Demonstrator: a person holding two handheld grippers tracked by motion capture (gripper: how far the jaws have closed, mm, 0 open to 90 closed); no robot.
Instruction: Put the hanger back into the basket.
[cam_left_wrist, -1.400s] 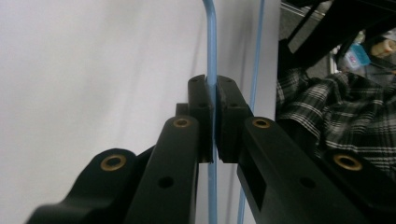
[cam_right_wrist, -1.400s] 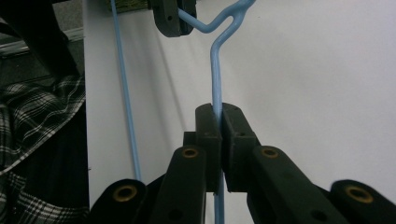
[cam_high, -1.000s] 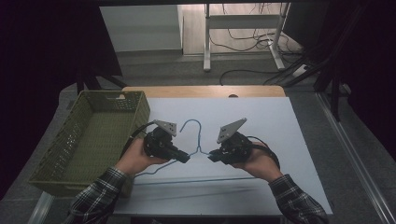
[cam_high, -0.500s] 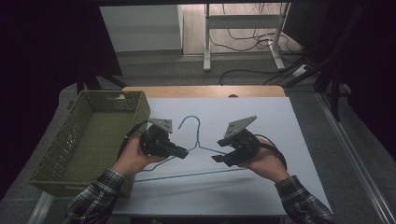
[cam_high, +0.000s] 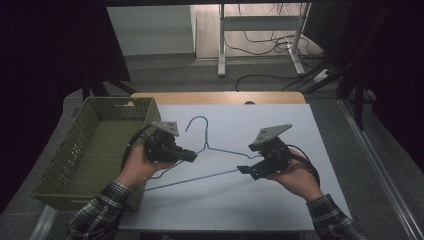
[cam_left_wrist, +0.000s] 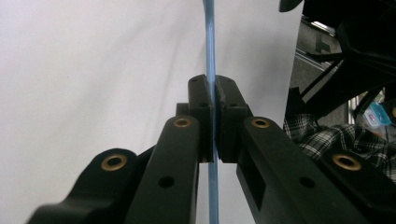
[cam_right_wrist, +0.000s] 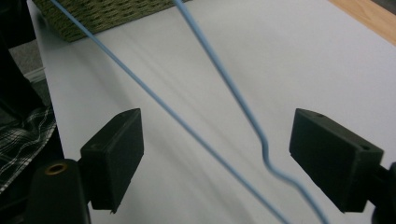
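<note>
Hanger (cam_high: 210, 152), a thin blue wire one, is lying across the middle of the white worktop (cam_high: 280, 200), its hook pointing toward the far edge and its long bottom wire running down toward the near left corner, close to the green woven basket (cam_high: 85, 150) that is sitting at the left edge. The left tool (cam_high: 186, 156) is pinching one sloping wire of it: in the left gripper view the jaws are closing flat on the blue wire (cam_left_wrist: 211, 93), which is passing straight between the pads. The right tool (cam_high: 247, 170) is resting by the hanger's right end with its jaws spread wide and gripping nothing; in the right gripper view two blue wires (cam_right_wrist: 219, 88) are running between the open jaws, one with a small kink near the right jaw.

By the look of it the hanger is weighing very little and staying fairly stiff, though a wire this thin is likely springing and twisting when held at one point alone. Its smooth round section is probably slipping or rolling between flat pads unless it is crossing them squarely. The sensible holds appear to be the two sloping shoulders or the corner where they meet the bottom wire, one tool on each side; whether it is lifted off the surface cannot be told.
</note>
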